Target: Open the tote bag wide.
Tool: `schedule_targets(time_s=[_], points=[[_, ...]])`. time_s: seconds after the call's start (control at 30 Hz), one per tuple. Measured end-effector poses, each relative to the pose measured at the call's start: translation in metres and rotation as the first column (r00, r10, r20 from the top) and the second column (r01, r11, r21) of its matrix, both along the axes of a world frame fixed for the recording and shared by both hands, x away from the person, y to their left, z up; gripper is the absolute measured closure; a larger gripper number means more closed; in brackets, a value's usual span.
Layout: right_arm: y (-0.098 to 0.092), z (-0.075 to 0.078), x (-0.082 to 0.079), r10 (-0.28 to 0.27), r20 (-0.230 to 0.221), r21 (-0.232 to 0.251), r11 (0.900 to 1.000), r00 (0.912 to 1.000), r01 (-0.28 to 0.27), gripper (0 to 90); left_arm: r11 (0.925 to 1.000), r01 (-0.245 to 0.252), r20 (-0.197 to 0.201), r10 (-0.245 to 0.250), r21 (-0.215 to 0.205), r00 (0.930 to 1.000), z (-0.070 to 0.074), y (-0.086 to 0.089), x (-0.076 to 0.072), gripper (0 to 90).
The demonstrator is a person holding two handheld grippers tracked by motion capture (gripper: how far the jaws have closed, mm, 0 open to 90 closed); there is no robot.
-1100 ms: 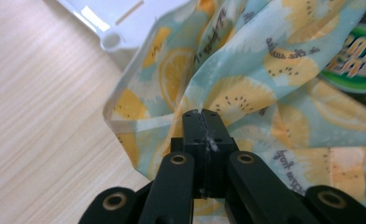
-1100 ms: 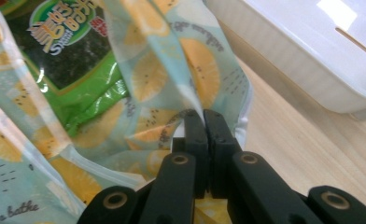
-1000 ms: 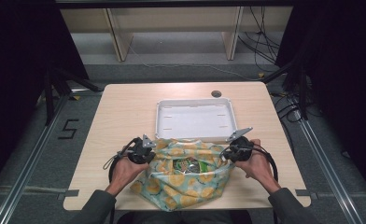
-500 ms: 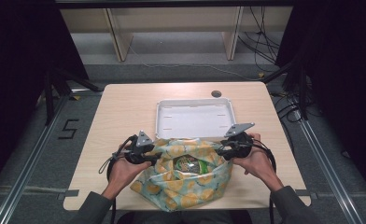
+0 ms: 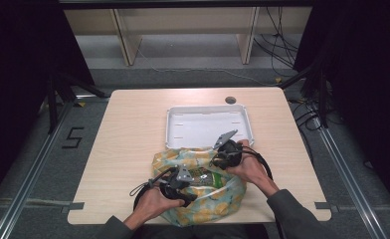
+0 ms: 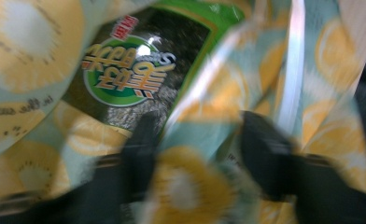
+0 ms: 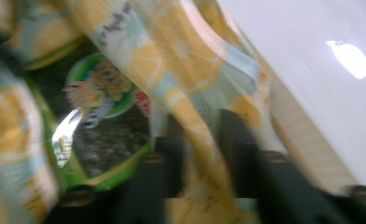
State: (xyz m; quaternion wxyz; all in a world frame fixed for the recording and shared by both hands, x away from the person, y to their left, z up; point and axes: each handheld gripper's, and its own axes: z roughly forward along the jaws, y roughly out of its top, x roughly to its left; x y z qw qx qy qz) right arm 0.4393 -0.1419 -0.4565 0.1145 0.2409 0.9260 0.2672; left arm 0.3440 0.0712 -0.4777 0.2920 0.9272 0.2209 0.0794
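Both the left gripper and right gripper, jaws just closing, pinch the yellow lemon-print plastic bag's mouth edges, apparently stretched diagonally.

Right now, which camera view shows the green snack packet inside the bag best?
The left gripper view shows the green snack packet best: its round label and dark front face the camera through the bag's mouth, though blurred. The right gripper view shows part of it, half covered by cloth. The high view shows a small green patch.
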Motion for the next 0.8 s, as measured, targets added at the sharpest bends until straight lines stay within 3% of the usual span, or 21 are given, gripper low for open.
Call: schedule_targets(time_s=[0.07, 0.1, 0.13, 0.17, 0.2, 0.23, 0.37, 0.4, 0.43, 0.47, 0.53, 0.57, 0.6, 0.67, 0.7, 0.77, 0.8], points=[[-0.003, 0.001, 0.011, -0.063, 0.041, -0.006, 0.998, 0.9972, 0.063, 90.0, 0.9990, 0.042, -0.012, -0.042, 0.011, 0.9990, 0.002, 0.002, -0.005, 85.1], [-0.003, 0.001, 0.011, -0.063, 0.041, -0.006, 0.998, 0.9972, 0.063, 90.0, 0.9990, 0.042, -0.012, -0.042, 0.011, 0.9990, 0.002, 0.002, -0.005, 86.7], [-0.007, 0.002, 0.018, -0.104, 0.072, -0.017, 0.994, 0.9919, 0.106, 90.0, 0.9970, 0.071, -0.019, -0.071, 0.030, 0.9973, -0.002, 0.002, -0.014, 87.7], [-0.008, 0.001, 0.021, -0.127, 0.075, -0.016, 0.992, 0.9891, 0.128, 90.0, 0.9970, 0.071, -0.019, -0.071, 0.030, 0.9973, -0.002, 0.002, -0.014, 88.0], [-0.008, 0.001, 0.021, -0.127, 0.075, -0.016, 0.992, 0.9891, 0.128, 90.0, 0.9934, 0.101, -0.012, -0.100, 0.055, 0.9949, -0.003, 0.002, -0.017, 88.0], [-0.011, -0.001, 0.025, -0.163, 0.086, -0.035, 0.986, 0.9830, 0.166, 90.0, 0.9900, 0.119, -0.027, -0.117, 0.076, 0.9928, -0.008, 0.003, -0.024, 88.3], [-0.014, -0.007, 0.028, -0.171, 0.075, -0.066, 0.982, 0.9824, 0.176, 90.0, 0.9882, 0.127, -0.041, -0.124, 0.086, 0.9915, -0.009, 0.006, -0.026, 88.4], [-0.014, -0.011, 0.029, -0.162, 0.063, -0.078, 0.983, 0.9847, 0.167, 90.0, 0.9886, 0.125, -0.028, -0.123, 0.084, 0.9920, -0.008, 0.007, -0.025, 87.8], [-0.013, -0.011, 0.027, -0.175, 0.051, -0.070, 0.982, 0.9833, 0.178, 87.9, 0.9964, 0.077, -0.021, -0.076, 0.037, 0.9969, -0.006, 0.009, -0.025, 85.5], [-0.014, -0.010, 0.028, -0.144, 0.048, -0.064, 0.987, 0.9884, 0.147, 83.3, 0.9964, 0.077, -0.021, -0.076, 0.037, 0.9969, -0.006, 0.009, -0.025, 80.2], [-0.012, -0.002, 0.022, -0.155, 0.053, -0.029, 0.987, 0.9865, 0.157, 71.8, 0.9985, 0.052, -0.007, -0.052, 0.019, 0.9986, 0.000, 0.013, -0.021, 69.8], [-0.012, -0.002, 0.022, -0.155, 0.053, -0.029, 0.987, 0.9865, 0.157, 71.8, 0.9992, 0.039, 0.006, -0.039, 0.005, 0.9992, 0.004, 0.015, -0.021, 69.8], [-0.012, 0.010, 0.014, -0.138, 0.057, 0.000, 0.990, 0.9888, 0.138, 62.6, 0.9980, 0.000, 0.026, 0.001, -0.063, 0.9997, 0.012, 0.017, -0.022, 66.2], [-0.014, 0.018, 0.011, -0.124, 0.075, 0.005, 0.992, 0.9894, 0.124, 61.3, 0.9965, -0.015, 0.044, 0.019, -0.082, 0.9989, 0.017, 0.019, -0.022, 61.5], [-0.017, 0.033, 0.000, -0.110, 0.088, 0.044, 0.993, 0.9900, 0.106, 57.4, 0.9891, -0.053, 0.056, 0.061, -0.137, 0.9966, 0.024, 0.023, -0.024, 58.2], [-0.017, 0.038, -0.005, -0.102, 0.070, 0.065, 0.993, 0.9924, 0.097, 57.2, 0.9850, -0.065, 0.059, 0.075, -0.160, 0.9955, 0.030, 0.027, -0.025, 55.9], [-0.020, 0.051, -0.018, -0.072, 0.039, 0.132, 0.989, 0.9966, 0.066, 56.0, 0.9758, -0.087, 0.071, 0.103, -0.201, 0.9922, 0.038, 0.033, -0.026, 54.6]])
